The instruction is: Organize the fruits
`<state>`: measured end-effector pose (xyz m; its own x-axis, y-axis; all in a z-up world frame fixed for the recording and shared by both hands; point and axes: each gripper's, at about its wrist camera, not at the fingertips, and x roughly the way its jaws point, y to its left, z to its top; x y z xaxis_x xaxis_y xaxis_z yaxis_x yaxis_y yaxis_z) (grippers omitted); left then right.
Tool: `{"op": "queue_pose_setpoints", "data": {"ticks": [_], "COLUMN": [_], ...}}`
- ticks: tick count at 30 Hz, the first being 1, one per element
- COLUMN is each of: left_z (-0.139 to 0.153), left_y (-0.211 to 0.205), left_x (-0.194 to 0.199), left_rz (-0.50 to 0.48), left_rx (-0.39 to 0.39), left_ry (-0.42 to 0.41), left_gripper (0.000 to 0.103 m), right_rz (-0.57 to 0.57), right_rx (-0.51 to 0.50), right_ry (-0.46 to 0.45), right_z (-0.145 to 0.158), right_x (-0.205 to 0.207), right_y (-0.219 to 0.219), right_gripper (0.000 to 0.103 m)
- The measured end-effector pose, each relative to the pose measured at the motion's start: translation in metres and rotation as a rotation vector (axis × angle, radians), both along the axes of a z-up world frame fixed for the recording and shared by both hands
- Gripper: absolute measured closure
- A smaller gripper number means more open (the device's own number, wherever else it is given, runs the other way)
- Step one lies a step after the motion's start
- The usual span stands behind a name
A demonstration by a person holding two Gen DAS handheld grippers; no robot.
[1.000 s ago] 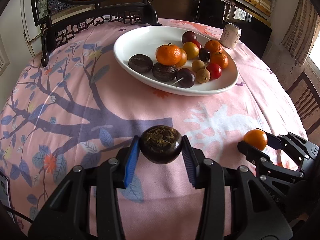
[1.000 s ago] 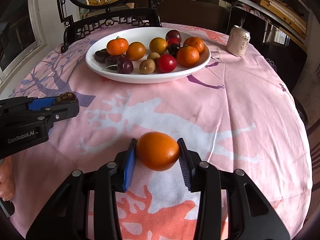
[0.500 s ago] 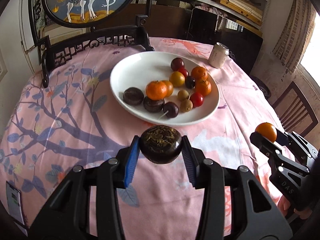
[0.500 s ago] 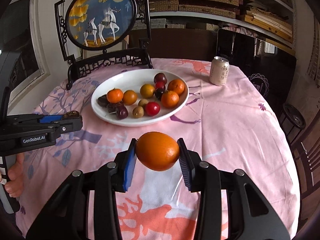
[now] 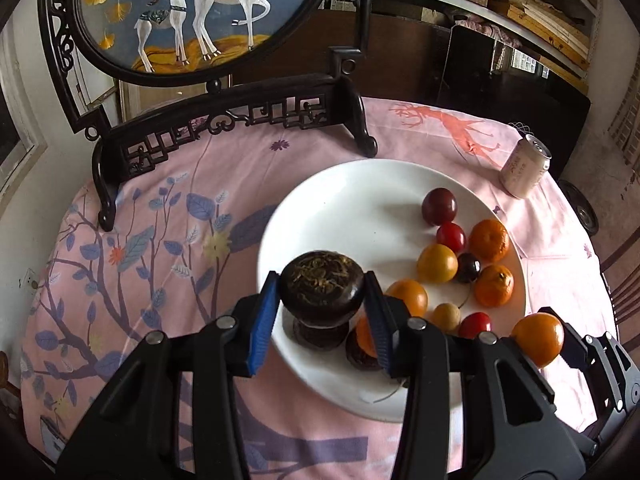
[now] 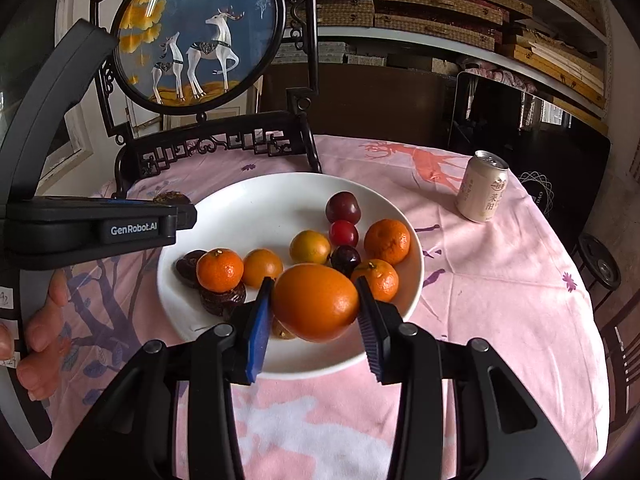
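Observation:
My left gripper (image 5: 322, 300) is shut on a dark brown round fruit (image 5: 322, 288) and holds it over the near left part of the white plate (image 5: 320, 200). My right gripper (image 6: 314, 312) is shut on an orange (image 6: 316, 300) and holds it over the plate's (image 6: 260, 196) near rim. The plate holds several fruits: mandarins (image 6: 386, 240), a yellow fruit (image 6: 310, 246), red and dark plums (image 6: 342, 206) and dark brown fruits (image 6: 188, 266). The right gripper with its orange (image 5: 538, 338) shows at the right of the left wrist view. The left gripper (image 6: 176, 208) shows at the left of the right wrist view.
A drink can (image 6: 482, 186) stands on the pink tablecloth (image 6: 500, 280) right of the plate. A black carved stand with a round deer picture (image 6: 196, 36) rises behind the plate. Shelves and a dark screen lie beyond the table. A chair (image 6: 620, 344) stands at the right edge.
Both grippers have moved forward and up, from above the tablecloth to over the plate's near side, each still holding its fruit.

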<state>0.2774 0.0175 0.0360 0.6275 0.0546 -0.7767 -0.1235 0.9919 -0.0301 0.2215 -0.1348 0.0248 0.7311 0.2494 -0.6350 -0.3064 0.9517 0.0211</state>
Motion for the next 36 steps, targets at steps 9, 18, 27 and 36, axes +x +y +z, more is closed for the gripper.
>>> {"op": "queue_pose_setpoints", "data": {"ticks": [9, 18, 27, 36], "left_z": [-0.018, -0.008, -0.006, -0.027], "left_y": [0.000, -0.008, -0.024, -0.033], "left_x": [0.023, 0.001, -0.060, -0.120], "left_rz": [0.072, 0.023, -0.038, -0.050], "left_rx": [0.011, -0.020, 0.019, 0.006], "left_ry": [-0.021, -0.032, -0.057, -0.016], "left_gripper": [0.016, 0.015, 0.011, 0.010], "right_rz": [0.039, 0.000, -0.046, -0.044], "right_rx": [-0.064, 0.019, 0.017, -0.069], "right_ry": [0.097, 0.042, 0.054, 0.102], "right_z": [-0.029, -0.012, 0.000, -0.015], "right_x": [0.033, 0.011, -0.039, -0.096], "right_y": [0.023, -0.003, -0.028, -0.028], "right_gripper": [0.060, 0.051, 0.046, 0.046]}}
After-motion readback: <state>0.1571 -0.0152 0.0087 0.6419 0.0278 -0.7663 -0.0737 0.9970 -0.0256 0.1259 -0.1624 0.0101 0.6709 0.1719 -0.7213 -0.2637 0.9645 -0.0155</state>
